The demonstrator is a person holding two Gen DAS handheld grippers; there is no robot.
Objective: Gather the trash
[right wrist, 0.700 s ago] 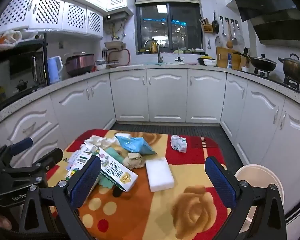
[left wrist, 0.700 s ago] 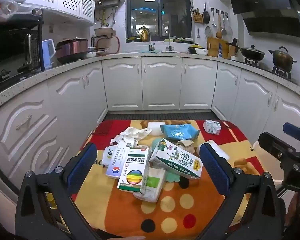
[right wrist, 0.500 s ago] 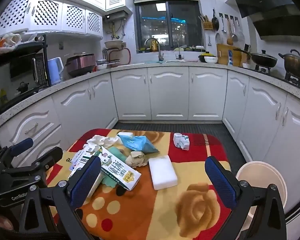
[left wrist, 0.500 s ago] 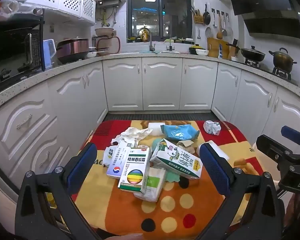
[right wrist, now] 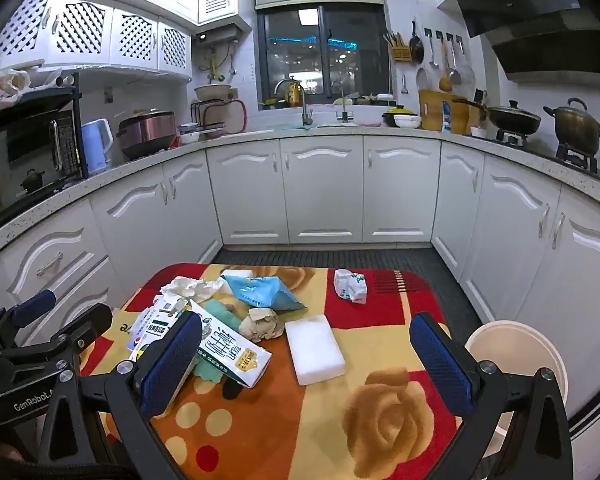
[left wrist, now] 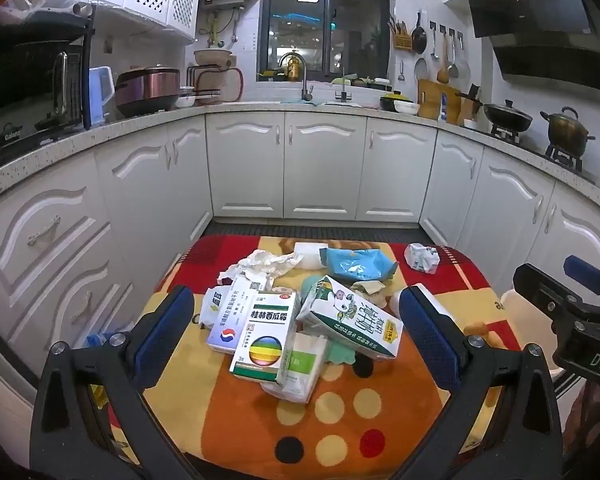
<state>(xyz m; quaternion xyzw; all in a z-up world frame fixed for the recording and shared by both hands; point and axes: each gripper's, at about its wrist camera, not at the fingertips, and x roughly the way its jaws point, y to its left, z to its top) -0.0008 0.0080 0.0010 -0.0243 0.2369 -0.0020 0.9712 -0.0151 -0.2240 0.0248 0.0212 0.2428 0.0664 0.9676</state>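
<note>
A heap of trash lies on a table with a bright patterned cloth (left wrist: 340,432). It holds a green-and-white medicine box (left wrist: 266,340), a milk carton (left wrist: 356,322) (right wrist: 230,346), a blue plastic pouch (left wrist: 356,262) (right wrist: 260,292), crumpled white paper (left wrist: 260,260), a brown paper wad (right wrist: 262,322), a white foam block (right wrist: 314,348) and a crumpled wrapper (right wrist: 350,286). My left gripper (left wrist: 294,342) is open and empty above the near side of the heap. My right gripper (right wrist: 306,364) is open and empty, over the foam block.
A cream bin (right wrist: 520,356) stands on the floor right of the table. White kitchen cabinets (left wrist: 324,168) surround the table on three sides, with a dark floor strip between. Each gripper shows at the edge of the other's view.
The right gripper has drifted forward and slightly left toward the table, so the trash looks closer. The left gripper has hardly moved. Both stay open.
</note>
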